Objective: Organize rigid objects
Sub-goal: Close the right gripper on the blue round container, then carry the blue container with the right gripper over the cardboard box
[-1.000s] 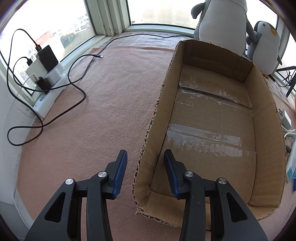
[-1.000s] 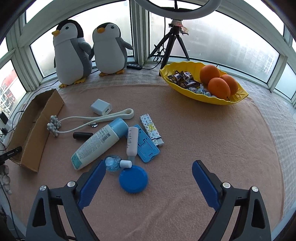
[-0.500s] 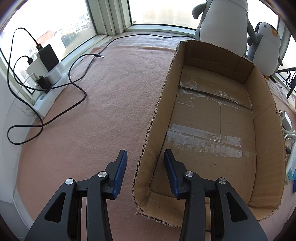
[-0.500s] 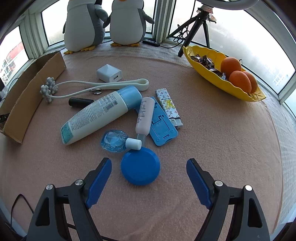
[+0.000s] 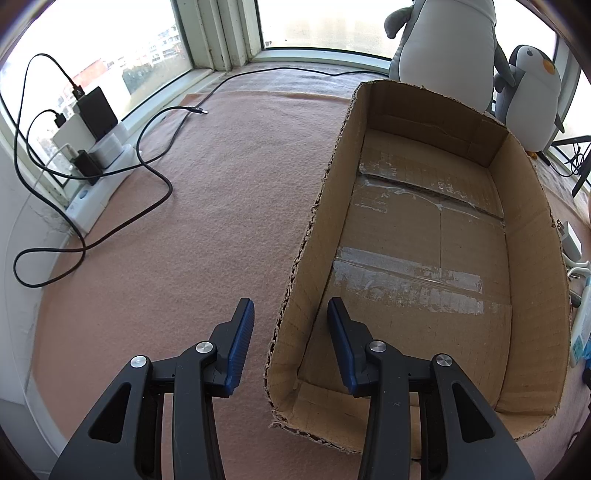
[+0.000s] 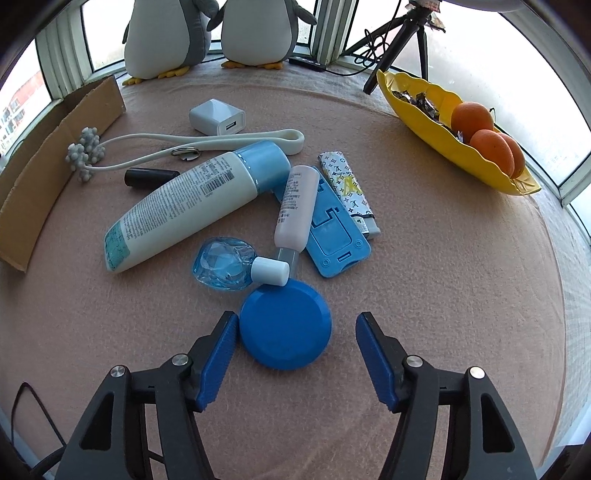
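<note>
A round blue disc (image 6: pixel 284 328) lies on the pink cloth between the jaws of my right gripper (image 6: pixel 297 319), which are closing. The left pad is at the disc's rim; the right pad stands clear of it. Behind the disc lie a big white bottle with a blue cap (image 6: pixel 192 206), a small pale tube (image 6: pixel 297 206), a blue glassy bottle (image 6: pixel 225 267), a blue phone stand (image 6: pixel 332 240), a patterned lighter (image 6: pixel 349 192), a white charger (image 6: pixel 217 117), a white massager (image 6: pixel 184 142) and a black cylinder (image 6: pixel 149 176). My left gripper (image 5: pixel 290 302) straddles the left wall of the empty cardboard box (image 5: pixel 424 258), jaws apart, not pressing it.
A yellow bowl (image 6: pixel 417 110) with oranges and sweets sits at the right, by a tripod (image 6: pixel 402 37). Two plush penguins (image 6: pixel 251 29) stand along the window. Left of the box, a power strip (image 5: pixel 92 173) and black cables (image 5: pixel 155 184) lie on the cloth.
My right gripper has come down and closer to the blue disc, and its jaws have narrowed around it. The left gripper and the box have not moved.
</note>
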`<control>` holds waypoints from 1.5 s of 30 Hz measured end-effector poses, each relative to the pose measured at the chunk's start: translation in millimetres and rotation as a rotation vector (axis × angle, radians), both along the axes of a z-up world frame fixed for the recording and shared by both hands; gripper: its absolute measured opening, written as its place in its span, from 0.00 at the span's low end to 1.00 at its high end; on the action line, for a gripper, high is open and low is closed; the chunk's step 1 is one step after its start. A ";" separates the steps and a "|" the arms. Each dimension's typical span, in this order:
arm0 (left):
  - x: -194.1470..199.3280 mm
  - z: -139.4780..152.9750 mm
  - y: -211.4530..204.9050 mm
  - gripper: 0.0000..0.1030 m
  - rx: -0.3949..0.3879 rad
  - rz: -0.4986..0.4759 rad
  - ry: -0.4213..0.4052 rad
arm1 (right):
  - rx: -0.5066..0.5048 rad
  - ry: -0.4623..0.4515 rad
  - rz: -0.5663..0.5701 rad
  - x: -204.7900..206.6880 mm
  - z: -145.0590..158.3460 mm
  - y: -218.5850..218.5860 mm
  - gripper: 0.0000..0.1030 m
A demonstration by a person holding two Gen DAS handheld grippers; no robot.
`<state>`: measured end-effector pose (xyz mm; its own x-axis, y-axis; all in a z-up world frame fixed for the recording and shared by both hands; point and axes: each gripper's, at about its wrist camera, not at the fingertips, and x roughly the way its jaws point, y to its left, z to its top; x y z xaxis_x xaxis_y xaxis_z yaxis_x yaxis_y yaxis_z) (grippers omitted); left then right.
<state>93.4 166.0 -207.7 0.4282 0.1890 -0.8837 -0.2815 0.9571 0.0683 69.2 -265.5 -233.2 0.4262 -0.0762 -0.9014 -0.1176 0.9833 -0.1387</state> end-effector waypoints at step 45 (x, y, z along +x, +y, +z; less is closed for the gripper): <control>1.0 -1.4 -1.9 0.39 0.007 -0.003 -0.006 | 0.168 -0.194 0.147 -9.9 112.3 59.7 0.45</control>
<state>94.4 164.1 -209.0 0.4343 0.1935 -0.8798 -0.2787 0.9576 0.0730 59.2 -205.8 -120.9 0.5875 0.1426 -0.7965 -0.2476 0.9688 -0.0092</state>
